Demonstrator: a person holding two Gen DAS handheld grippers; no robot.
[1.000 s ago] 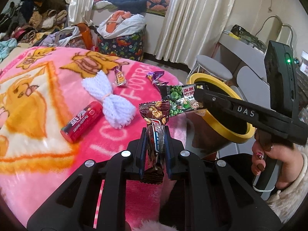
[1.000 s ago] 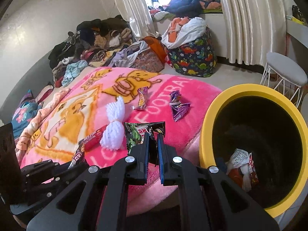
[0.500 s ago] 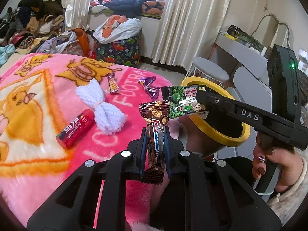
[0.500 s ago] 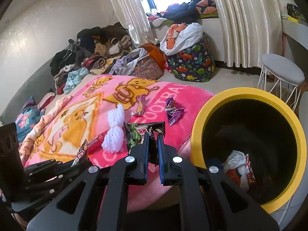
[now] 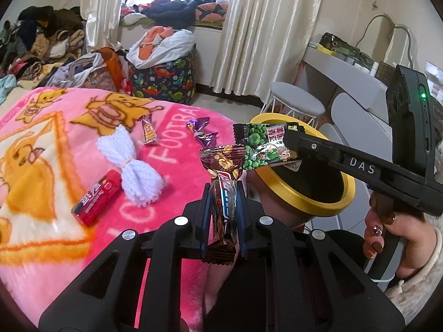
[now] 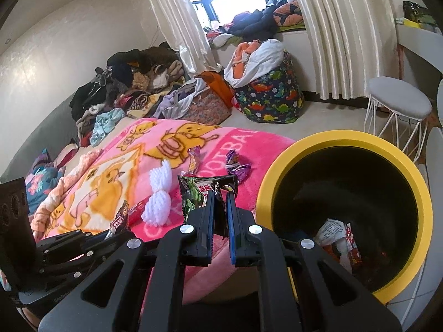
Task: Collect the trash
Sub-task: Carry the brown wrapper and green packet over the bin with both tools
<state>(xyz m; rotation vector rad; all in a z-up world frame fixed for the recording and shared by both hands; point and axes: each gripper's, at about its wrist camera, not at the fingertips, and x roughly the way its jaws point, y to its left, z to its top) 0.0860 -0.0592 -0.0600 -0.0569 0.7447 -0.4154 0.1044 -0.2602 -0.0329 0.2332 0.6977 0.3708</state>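
Observation:
My left gripper [image 5: 223, 193] is shut on a brown snack wrapper [image 5: 223, 177], held upright above the pink blanket's edge. My right gripper [image 6: 220, 196] is shut on a green pea snack packet [image 6: 199, 191]; that packet also shows in the left wrist view [image 5: 263, 145], at the near rim of the yellow-rimmed black bin [image 6: 279, 166]. The bin holds several wrappers [image 6: 340, 238]. On the blanket lie a red wrapper [image 5: 95, 197], a purple wrapper [image 5: 202, 131] and a small candy wrapper [image 5: 149, 131].
A white yarn bundle [image 5: 133, 163] lies on the pink blanket [image 5: 41, 152]. A grey stool [image 6: 398, 102] stands behind the bin. A dinosaur-print hamper [image 6: 268, 96] and a clothes pile [image 6: 133, 88] stand at the back. A white desk [image 5: 346, 66] is at right.
Both grippers have lifted and shifted right toward the bin with their wrappers. The bin sits larger and closer in the right wrist view.

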